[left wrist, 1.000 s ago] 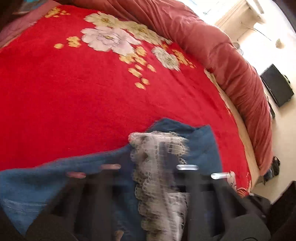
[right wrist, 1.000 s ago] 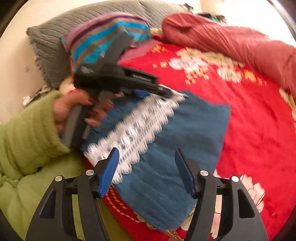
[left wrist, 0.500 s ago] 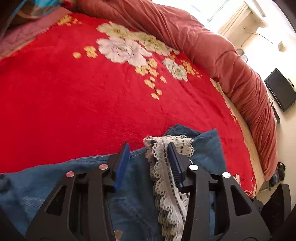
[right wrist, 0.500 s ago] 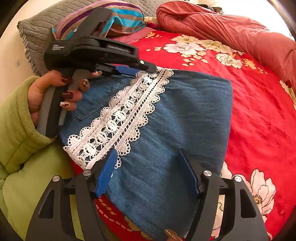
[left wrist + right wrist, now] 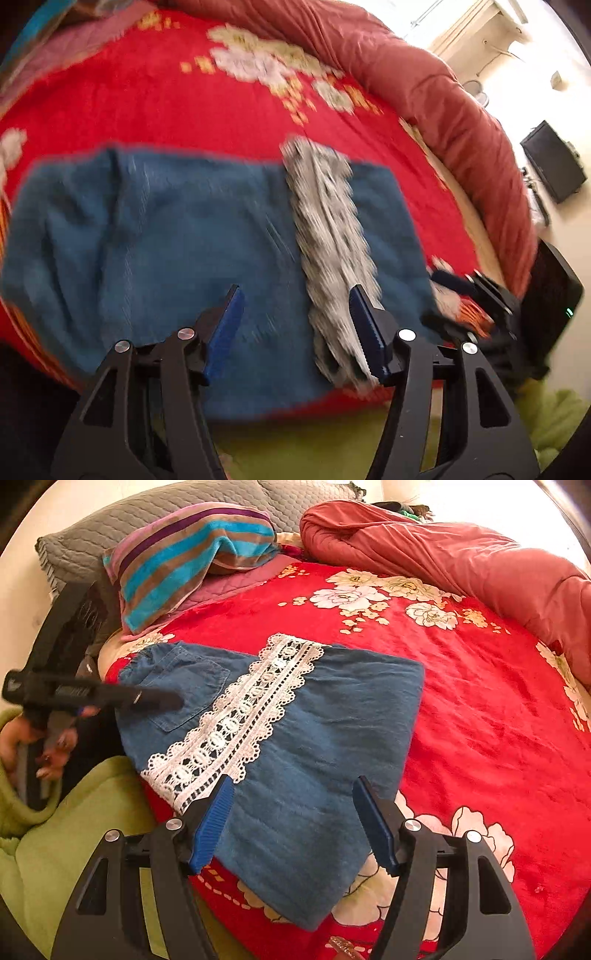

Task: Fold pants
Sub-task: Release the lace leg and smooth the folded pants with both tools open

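While the pants [image 5: 295,716] lie folded into a compact block near the bed's [image 5: 480,709] front edge, the left gripper [image 5: 295,325] is opening empty and the right gripper [image 5: 291,819] hovers released, so little remains.

Your left wrist view is smeared: the folded blue denim pants [image 5: 177,236] and their white lace strip [image 5: 328,236] show no weave or pattern. In your right wrist view the black left gripper [image 5: 162,700] is blurred, its jaws unreadable there
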Available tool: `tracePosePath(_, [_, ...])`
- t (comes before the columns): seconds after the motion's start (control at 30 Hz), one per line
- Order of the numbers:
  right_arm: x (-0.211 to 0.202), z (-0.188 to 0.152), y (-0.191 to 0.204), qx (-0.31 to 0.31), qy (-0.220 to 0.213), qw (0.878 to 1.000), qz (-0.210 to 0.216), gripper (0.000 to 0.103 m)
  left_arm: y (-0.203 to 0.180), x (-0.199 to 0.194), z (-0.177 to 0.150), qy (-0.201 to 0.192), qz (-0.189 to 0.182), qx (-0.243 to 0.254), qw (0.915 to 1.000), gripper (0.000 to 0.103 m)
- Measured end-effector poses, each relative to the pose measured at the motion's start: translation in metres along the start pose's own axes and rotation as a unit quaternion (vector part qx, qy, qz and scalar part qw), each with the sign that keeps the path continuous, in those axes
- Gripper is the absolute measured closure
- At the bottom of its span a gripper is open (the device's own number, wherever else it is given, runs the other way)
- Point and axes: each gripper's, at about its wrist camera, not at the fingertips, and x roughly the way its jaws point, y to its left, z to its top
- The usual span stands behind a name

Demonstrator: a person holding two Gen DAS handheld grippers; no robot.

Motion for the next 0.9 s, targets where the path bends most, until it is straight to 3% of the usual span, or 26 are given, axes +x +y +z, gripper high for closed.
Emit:
tracePosePath(0.1, [0.001, -0.002, 0.000, -0.001, -0.001, 1.000, 0.002, 0.038, -0.008, 0.005, -0.010, 0.020, -0.018, -0.001, 0.9996, 0.052])
tracePosePath(0.27, [-0.001, -0.007, -0.002, 0.006, -0.002, 1.000, 0.003, 0.038, -0.019, 0.032, -0.014, 0.067, -0.022, 0.003, 0.9975, 0.052])
tracePosePath(0.37, [0.001, -0.008, -0.004, 0.011, 0.000, 1.000, 0.003, 0.038, -0.027, 0.042, -0.013, 0.074, -0.013, 0.013, 0.9971, 0.052])
tracePosePath(0.43, [0.005, -0.009, -0.004, 0.013, 0.004, 1.000, 0.002, 0.038, -0.031, 0.043, -0.014, 0.073, -0.013, 0.024, 0.9969, 0.083])
tracePosePath(0.47, [0.006, -0.010, -0.003, 0.013, 0.007, 1.000, 0.002, 0.038, -0.033, 0.044, -0.014, 0.075, -0.012, 0.027, 0.9968, 0.091])
tracePosePath(0.7, [-0.004, -0.002, 0.013, -0.016, -0.010, 1.000, 0.008, 0.038, -0.029, 0.022, -0.019, 0.054, 0.008, 0.035, 0.9979, 0.094])
tracePosePath(0.9, [0.018, -0.011, 0.008, -0.018, 0.037, 0.999, -0.019, 0.039, -0.018, 0.032, -0.020, 0.076, 0.005, 0.019, 0.9969, 0.088])
